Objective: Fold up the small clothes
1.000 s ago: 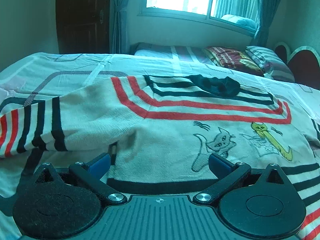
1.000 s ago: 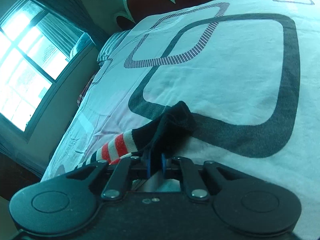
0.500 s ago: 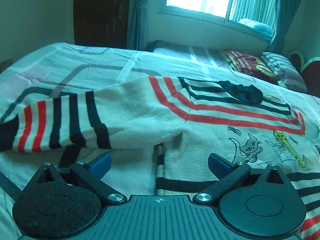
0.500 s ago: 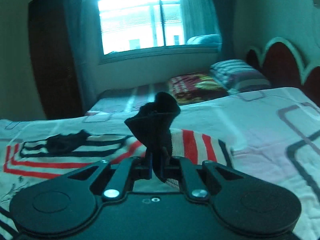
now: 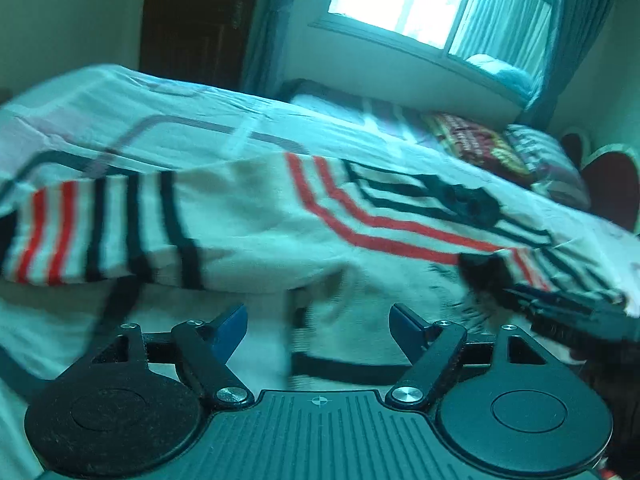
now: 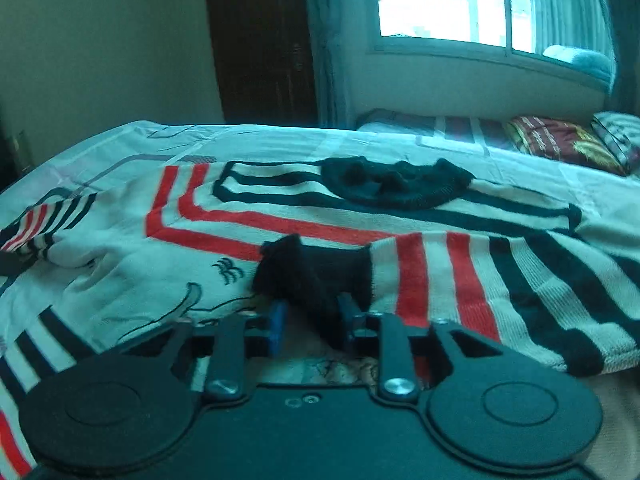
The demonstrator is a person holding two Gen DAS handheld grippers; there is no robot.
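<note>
Opening right gripper (image 6: pixel 310 322) jaws noted, black cuff (image 6: pixel 316 270) between; sweater (image 6: pixel 280 224) judged soft, limp; left gripper (image 5: pixel 318 322) closing, empty.

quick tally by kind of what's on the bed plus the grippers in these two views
sweater: 1
pillows: 2
bedspread: 1
grippers, left gripper and right gripper: 2
total: 6
</note>
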